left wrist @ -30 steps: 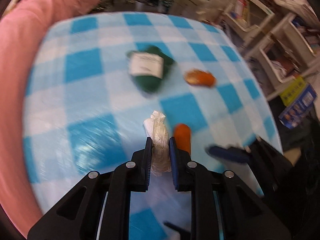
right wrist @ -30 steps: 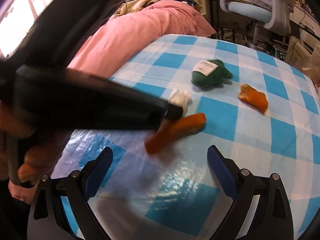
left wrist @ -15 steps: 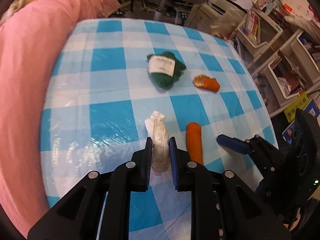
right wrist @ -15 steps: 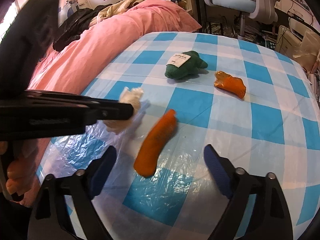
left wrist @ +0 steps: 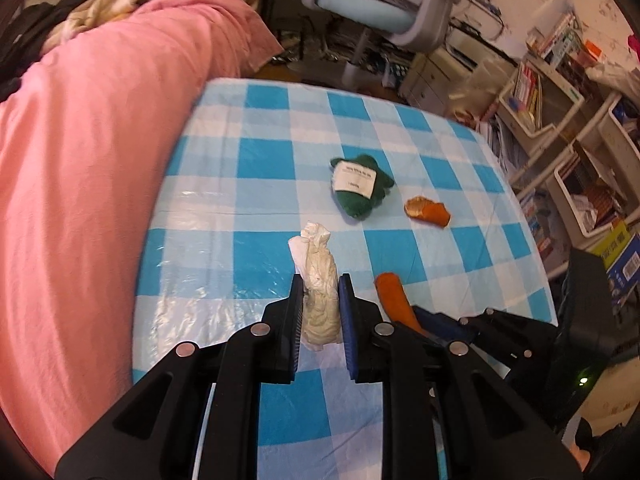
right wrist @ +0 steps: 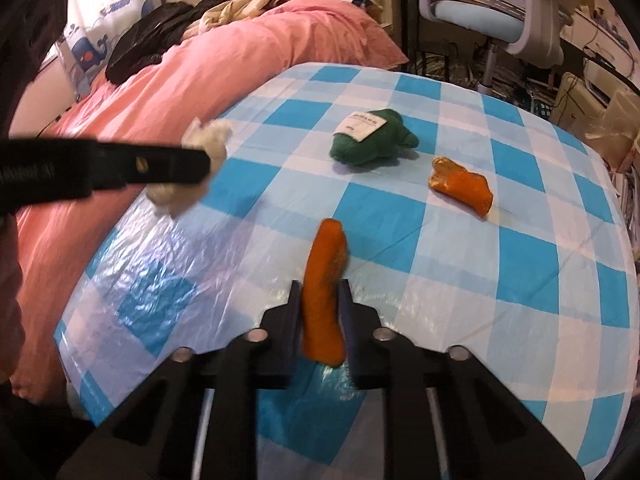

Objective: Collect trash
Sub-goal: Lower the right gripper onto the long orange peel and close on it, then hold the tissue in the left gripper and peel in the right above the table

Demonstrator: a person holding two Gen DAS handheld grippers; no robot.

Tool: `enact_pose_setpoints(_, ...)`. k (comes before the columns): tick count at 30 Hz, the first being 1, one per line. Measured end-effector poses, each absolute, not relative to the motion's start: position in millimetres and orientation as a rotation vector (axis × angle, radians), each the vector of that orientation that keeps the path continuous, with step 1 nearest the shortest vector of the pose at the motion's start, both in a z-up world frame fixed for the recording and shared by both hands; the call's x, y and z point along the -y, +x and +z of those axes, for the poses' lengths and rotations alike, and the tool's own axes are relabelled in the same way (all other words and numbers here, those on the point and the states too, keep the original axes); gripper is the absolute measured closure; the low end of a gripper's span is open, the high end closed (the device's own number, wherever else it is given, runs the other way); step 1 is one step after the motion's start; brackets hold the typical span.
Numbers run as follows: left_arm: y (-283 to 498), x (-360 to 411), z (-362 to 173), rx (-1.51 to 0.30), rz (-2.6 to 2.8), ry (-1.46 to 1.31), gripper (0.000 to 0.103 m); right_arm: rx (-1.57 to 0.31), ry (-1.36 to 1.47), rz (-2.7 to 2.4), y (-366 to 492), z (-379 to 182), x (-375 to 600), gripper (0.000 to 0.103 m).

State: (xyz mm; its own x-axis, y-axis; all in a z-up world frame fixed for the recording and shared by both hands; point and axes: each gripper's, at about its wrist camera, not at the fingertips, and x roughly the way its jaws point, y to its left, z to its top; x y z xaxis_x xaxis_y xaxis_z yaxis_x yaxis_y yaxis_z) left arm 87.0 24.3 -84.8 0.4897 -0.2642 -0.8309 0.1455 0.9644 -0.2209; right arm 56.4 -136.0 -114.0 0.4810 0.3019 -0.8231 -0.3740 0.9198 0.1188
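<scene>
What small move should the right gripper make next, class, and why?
Probably lift straight up. The right gripper has its jaws shut on the long orange piece, which looks to be still resting on the checked tablecloth, while the left gripper already holds the white wad.

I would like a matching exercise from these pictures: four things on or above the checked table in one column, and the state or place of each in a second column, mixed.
Things:
1. white crumpled tissue
2. long orange piece
3. green plush with white label
4. short orange scrap

States:
A. lying free on the tablecloth, nearest the green plush
B. held in the right gripper
C. held in the left gripper
D. lying free, label facing up

Pairs: 1-C, 2-B, 3-D, 4-A
</scene>
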Motion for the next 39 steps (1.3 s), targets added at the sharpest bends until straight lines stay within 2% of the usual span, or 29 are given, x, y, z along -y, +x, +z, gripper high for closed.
enact_pose_setpoints(13, 8.5, -44.4, -40.9, -0.886, -0.198, -0.206, 0.086, -0.906, 0.014, 0.414, 10.8, -75.6, 183.9, 0.086)
enact_pose_setpoints(22, -20.0, -47.4, -23.4, -0.825, -0.164, -0.141, 0.086, -0.824, -0.032, 0.503, -31.3, -33.2, 194.9, 0.086)
enact_pose_setpoints(29, -11.4, -57.1, -15.0, -0.805, -0.135, -0.140, 0.086, -0.789, 0.044, 0.526, -29.5, -37.5, 198.9, 0.086)
enact_pose_setpoints(39, -3.5, -38.6, -9.6, -0.790, -0.141, -0.073, 0.086, -0.819, -0.056, 0.575, -32.0, -46.8, 176.9, 0.086)
